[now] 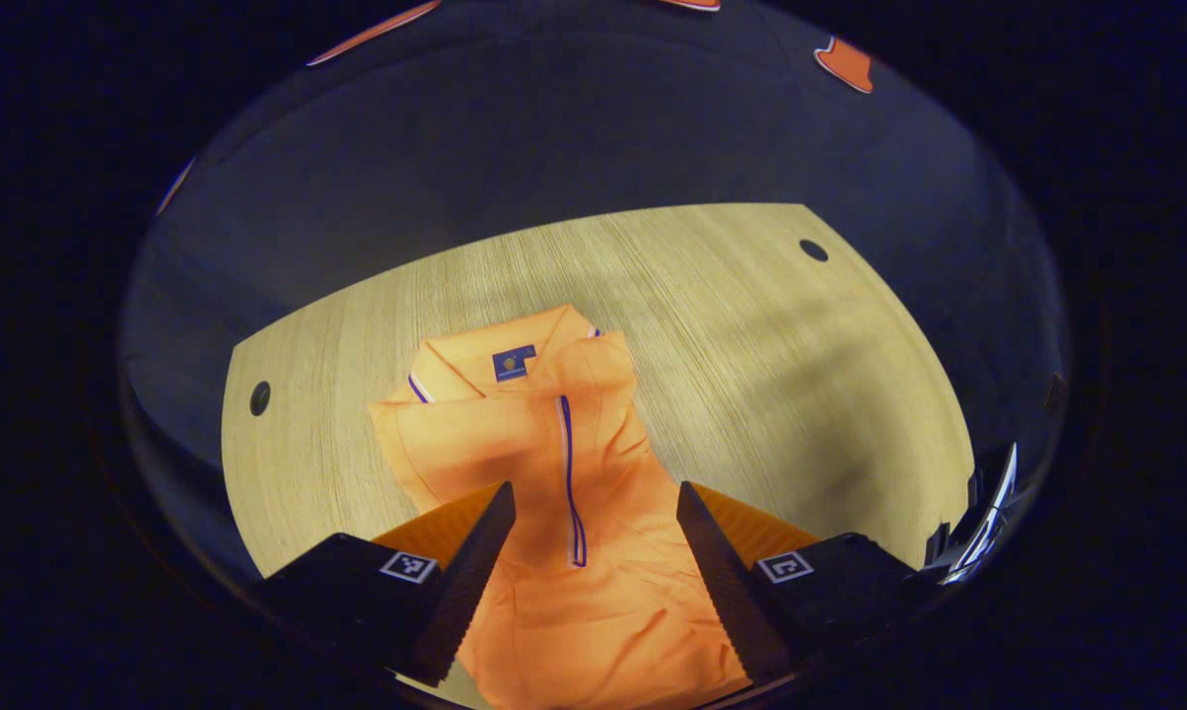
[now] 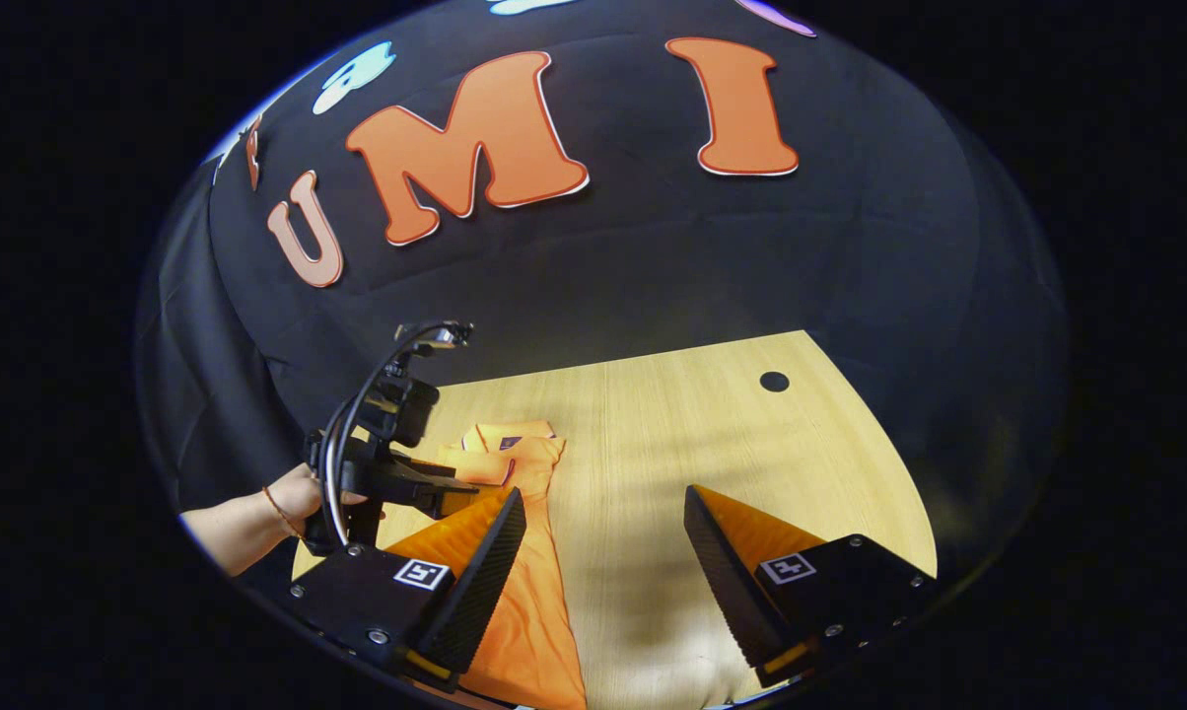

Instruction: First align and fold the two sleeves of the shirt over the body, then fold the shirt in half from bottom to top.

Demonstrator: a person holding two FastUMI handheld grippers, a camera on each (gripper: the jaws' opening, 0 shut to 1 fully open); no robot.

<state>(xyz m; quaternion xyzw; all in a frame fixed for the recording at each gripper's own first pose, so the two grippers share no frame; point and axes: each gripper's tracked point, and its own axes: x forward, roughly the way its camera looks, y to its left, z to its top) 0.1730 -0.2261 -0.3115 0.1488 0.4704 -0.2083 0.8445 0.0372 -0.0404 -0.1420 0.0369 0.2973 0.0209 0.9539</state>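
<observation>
Lying on table (image 1: 751, 325): shirt (image 1: 554, 473), sleeves folded over body, collar farthest away. Hovering above it, left gripper (image 1: 593, 552) released; right gripper (image 2: 603, 552) released, over bare wood beside shirt's edge.

A staged recording booth, not a lived-in room. Shown by the black cloth wall (image 2: 603, 266) draped close behind a pale wood-grain table (image 1: 751, 325), with round cable holes (image 1: 813, 250) cut near the table's far corners. No furniture beside the table, just dark drape on all sides. Square printed markers (image 2: 419, 573) on the handheld rigs above the table's near edge.
</observation>
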